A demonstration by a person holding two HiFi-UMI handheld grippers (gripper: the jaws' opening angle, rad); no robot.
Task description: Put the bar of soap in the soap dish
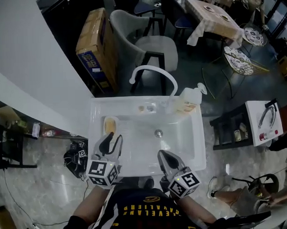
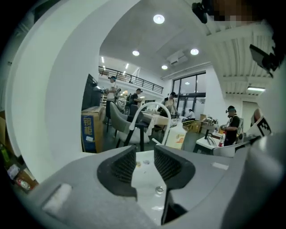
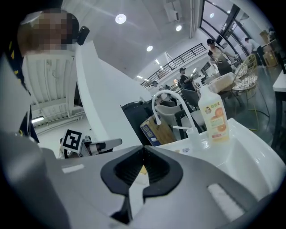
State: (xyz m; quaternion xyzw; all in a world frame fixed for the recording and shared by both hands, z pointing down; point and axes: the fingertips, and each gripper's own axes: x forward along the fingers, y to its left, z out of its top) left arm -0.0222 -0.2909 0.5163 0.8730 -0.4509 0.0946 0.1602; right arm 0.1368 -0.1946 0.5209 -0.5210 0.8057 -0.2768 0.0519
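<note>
White sink [image 1: 197, 133] below me. My left gripper [image 1: 112, 139] hovers over its left side, jaws apart, nothing between them. My right gripper [image 1: 163, 156] is at the near rim, jaws pinched together, empty. The soap dish [image 1: 110, 118] is on the left ledge, with the yellow bar of soap [image 1: 110, 126] lying in it.

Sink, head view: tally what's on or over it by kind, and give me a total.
Faucet: 1
Bottle: 1
Soap: 1
Grippers: 2, left and right
Total: 5
</note>
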